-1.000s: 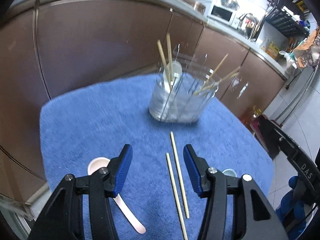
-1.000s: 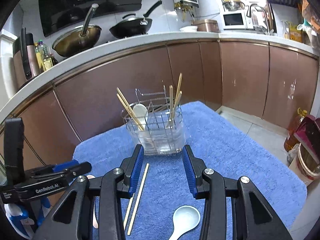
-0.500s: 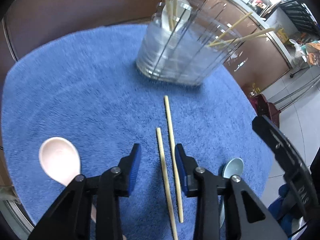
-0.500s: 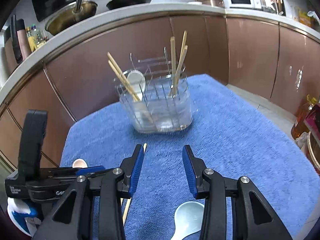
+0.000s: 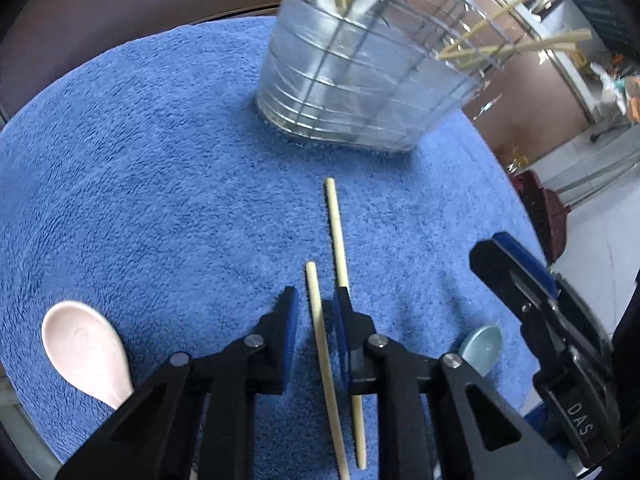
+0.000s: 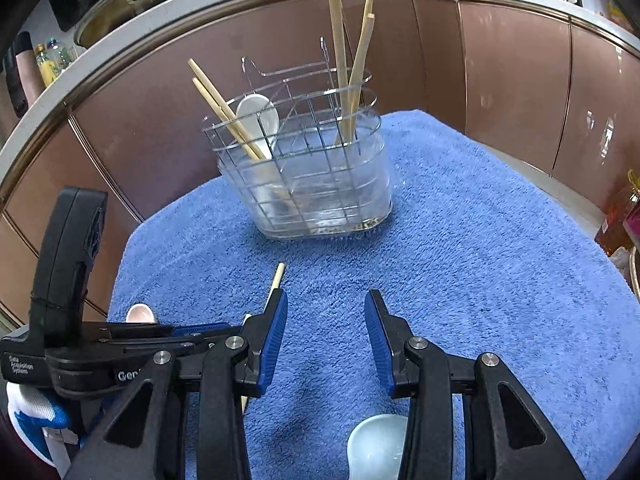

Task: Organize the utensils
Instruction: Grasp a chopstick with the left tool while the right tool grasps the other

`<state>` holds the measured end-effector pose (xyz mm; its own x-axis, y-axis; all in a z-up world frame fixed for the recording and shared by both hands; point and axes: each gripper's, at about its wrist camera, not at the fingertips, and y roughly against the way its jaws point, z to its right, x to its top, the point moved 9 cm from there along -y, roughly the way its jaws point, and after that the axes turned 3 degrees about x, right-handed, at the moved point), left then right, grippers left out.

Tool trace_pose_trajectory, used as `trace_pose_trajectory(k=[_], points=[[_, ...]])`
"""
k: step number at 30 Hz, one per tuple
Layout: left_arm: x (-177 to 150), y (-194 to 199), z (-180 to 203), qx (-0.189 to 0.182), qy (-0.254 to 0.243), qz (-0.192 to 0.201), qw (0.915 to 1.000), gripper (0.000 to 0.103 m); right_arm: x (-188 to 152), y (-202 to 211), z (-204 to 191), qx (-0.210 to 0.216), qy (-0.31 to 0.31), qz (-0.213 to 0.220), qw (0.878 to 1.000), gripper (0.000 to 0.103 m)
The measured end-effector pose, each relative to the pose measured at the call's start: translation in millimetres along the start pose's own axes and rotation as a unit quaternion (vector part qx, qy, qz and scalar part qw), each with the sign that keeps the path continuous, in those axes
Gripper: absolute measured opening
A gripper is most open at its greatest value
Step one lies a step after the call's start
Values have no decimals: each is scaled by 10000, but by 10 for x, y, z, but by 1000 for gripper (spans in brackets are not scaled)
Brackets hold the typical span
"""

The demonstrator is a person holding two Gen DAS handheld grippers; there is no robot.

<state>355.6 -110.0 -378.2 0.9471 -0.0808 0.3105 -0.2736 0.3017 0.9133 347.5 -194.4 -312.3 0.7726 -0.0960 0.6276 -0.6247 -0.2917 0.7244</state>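
— Left wrist view first: our left gripper (image 5: 314,306) has just been closing, and its jaws are now narrow around the nearer chopstick (image 5: 324,364), which runs between the blue pads; we cannot tell whether the pads press on it yet. The second chopstick (image 5: 338,240) lies just to the right, passing under the right finger.

— Any writing we can read?

— On the right gripper's body at the frame's right edge we read "DAS". In the right wrist view the left gripper's housing shows "Gen", then it is cut off, plus small print too fine for us to read.

— And our right gripper (image 6: 326,322)?

— Its jaws stand apart over bare blue towel (image 6: 500,280), gripping nothing. Directly below them, near the frame's bottom, lies the pale blue spoon (image 6: 376,446).

— Further out?

— A pink spoon (image 5: 86,350) lies to the left of the left gripper on the towel. Ahead of both grippers stands the wire utensil holder (image 6: 308,184) with its clear liner, holding chopsticks and a white spoon (image 6: 260,120). Behind it we see brown cabinet doors (image 6: 512,64), and a pan (image 6: 124,4) on the counter. A white and blue glove (image 6: 34,412) holds the left gripper.
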Motion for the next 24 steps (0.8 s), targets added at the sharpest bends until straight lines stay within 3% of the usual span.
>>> trace_pose_trajectory(k=[4,16,22,24], points=[[8,-41,30,159,-158,39,9997,8,-6,-137,-27,8,77,-190,9998,40],[17,120,-327,-114,203,224,9995,4,-66,-793,-444,211,362,-1168,9923,40],[9,163,-434,-388,275,196,9987,4,-89,-1057,-571,0,526,-1495,9874,27],[-1,181,-418,-456,269,182,9984,4,-83,-1088,-576,-68,537,-1517,9869,16]])
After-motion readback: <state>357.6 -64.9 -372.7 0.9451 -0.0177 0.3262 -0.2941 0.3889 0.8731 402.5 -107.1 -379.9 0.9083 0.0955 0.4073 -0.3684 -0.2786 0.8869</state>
